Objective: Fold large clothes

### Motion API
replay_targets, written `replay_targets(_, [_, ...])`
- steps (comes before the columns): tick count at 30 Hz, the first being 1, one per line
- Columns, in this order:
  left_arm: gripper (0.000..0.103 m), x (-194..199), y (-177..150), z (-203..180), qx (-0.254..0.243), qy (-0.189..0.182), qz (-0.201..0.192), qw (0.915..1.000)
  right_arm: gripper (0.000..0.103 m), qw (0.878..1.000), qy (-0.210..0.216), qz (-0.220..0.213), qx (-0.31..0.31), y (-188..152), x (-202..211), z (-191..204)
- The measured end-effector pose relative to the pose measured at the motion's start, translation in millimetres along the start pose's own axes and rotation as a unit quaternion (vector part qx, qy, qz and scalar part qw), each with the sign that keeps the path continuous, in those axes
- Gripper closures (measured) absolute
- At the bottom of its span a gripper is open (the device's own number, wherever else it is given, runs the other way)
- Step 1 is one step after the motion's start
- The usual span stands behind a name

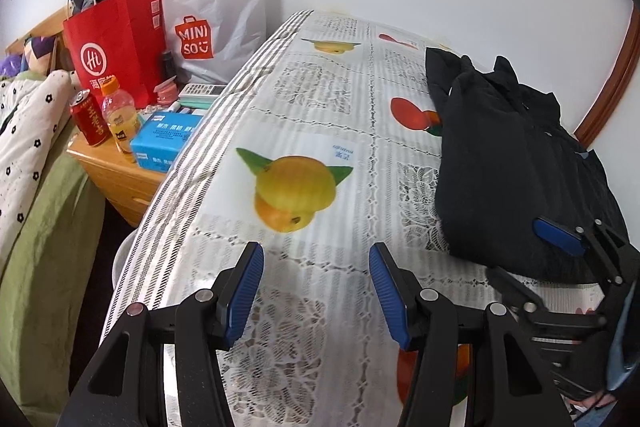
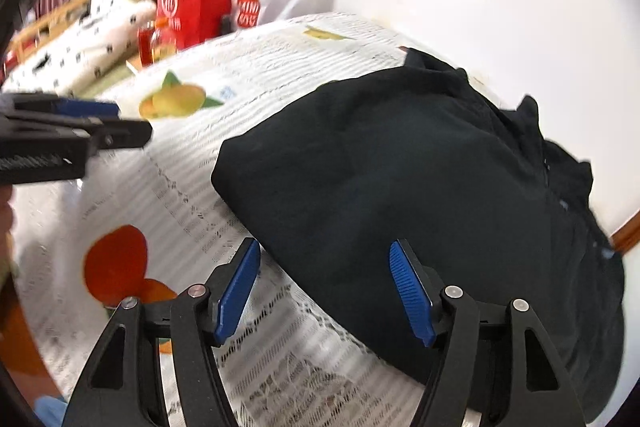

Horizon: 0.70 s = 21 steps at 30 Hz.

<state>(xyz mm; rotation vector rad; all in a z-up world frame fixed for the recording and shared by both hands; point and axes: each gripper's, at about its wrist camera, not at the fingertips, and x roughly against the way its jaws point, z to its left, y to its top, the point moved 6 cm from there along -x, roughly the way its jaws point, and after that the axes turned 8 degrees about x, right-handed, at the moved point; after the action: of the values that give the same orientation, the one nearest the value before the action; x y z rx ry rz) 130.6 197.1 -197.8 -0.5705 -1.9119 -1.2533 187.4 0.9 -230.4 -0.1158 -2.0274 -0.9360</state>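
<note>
Left wrist view showed the left hand-held gripper [image 1: 316,291] with blue pads apart, nothing between them, over the counter [image 1: 280,99] and its fruit-print cloth. One black garment [image 1: 512,167] lay bunched along the counter's right edge toward the far corner. The right hand-held gripper [image 2: 324,287] hung over the garment's near edge, pads apart, gripping nothing. Two shopping bags stood past the left edge, one red [image 1: 116,43], one white [image 1: 220,11].

Both wrist views near, angled down; share black garment [image 1: 516,163], tablecloth [image 1: 312,123].
</note>
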Motion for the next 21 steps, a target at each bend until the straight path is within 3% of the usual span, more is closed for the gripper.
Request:
replay_targets(6, [0.051, 1, -3, 8, 0.009, -0.007, 0.000, 0.9999, 0.037, 1.000, -0.024, 0.002, 0.010, 16, -10, 4])
replay_targets(8, [0.050, 2, -5, 10, 0.011, -0.015, 0.001, 0.9998, 0.043, 0.999, -0.031, 0.006, 0.011, 22, -15, 5])
replay_targets(10, [0.050, 2, -5, 11, 0.012, -0.016, 0.002, 0.9998, 0.066, 0.999, -0.031, 0.006, 0.013, 26, -19, 7])
replay_targets(12, [0.050, 2, -6, 12, 0.013, -0.015, 0.003, 0.9998, 0.072, 0.999, -0.029, 0.009, 0.011, 31, -22, 10])
replay_targets(15, [0.050, 2, -6, 11, 0.009, -0.014, 0.004, 0.9999, 0.090, 0.999, -0.038, 0.008, 0.010, 36, -25, 10])
replay_targets(18, [0.050, 4, -5, 6, 0.003, -0.012, 0.001, 0.9999, 0.096, 1.000, -0.017, -0.008, -0.022, 41, -17, -1])
replay_targets(21, [0.050, 7, -3, -4, -0.006, -0.012, -0.002, 0.9999, 0.097, 0.996, 0.010, -0.055, -0.072, 48, 10, -25])
